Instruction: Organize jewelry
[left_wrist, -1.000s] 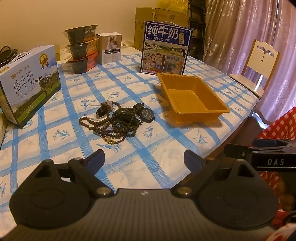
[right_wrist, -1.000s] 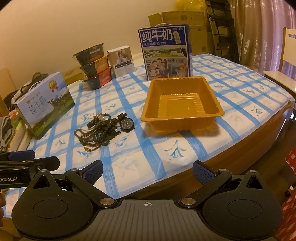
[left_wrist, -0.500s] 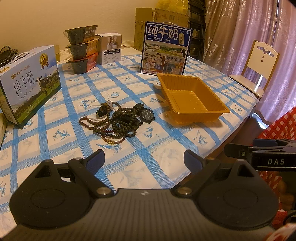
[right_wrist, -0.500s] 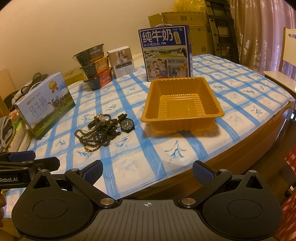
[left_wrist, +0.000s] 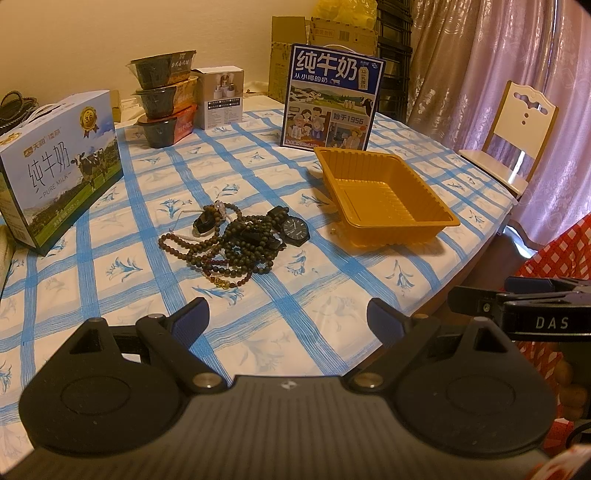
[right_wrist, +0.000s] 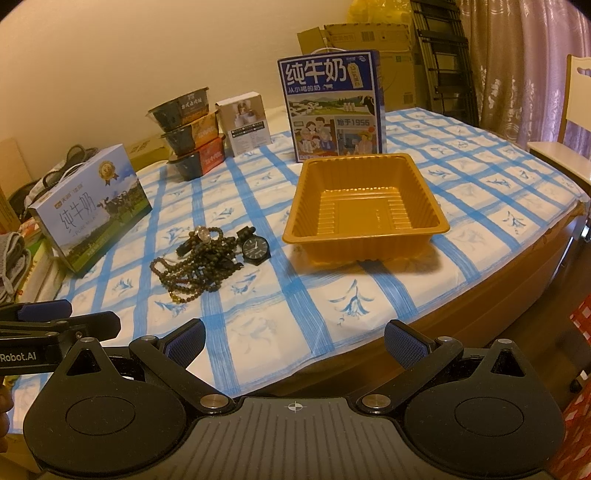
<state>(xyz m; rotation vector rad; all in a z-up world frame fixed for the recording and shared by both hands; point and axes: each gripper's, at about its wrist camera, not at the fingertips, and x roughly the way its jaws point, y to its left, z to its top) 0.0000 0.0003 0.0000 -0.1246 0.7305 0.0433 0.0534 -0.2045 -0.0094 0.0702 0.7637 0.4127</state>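
Jewelry, a tangled heap of dark wooden bead strings (left_wrist: 225, 245) with a black round-faced wristwatch (left_wrist: 294, 229) touching its right side, lies on the blue-checked white tablecloth (left_wrist: 155, 295). Left wrist view: left gripper (left_wrist: 288, 319) hovers near the table edge, jaws wide apart, empty; empty orange plastic tray (left_wrist: 384, 199) just right of the heap. Right wrist view: right gripper (right_wrist: 293, 341) likewise spread, empty, short of the tray. Nothing has shifted over the last second. Judgement: no transfer begun; first pick pending.
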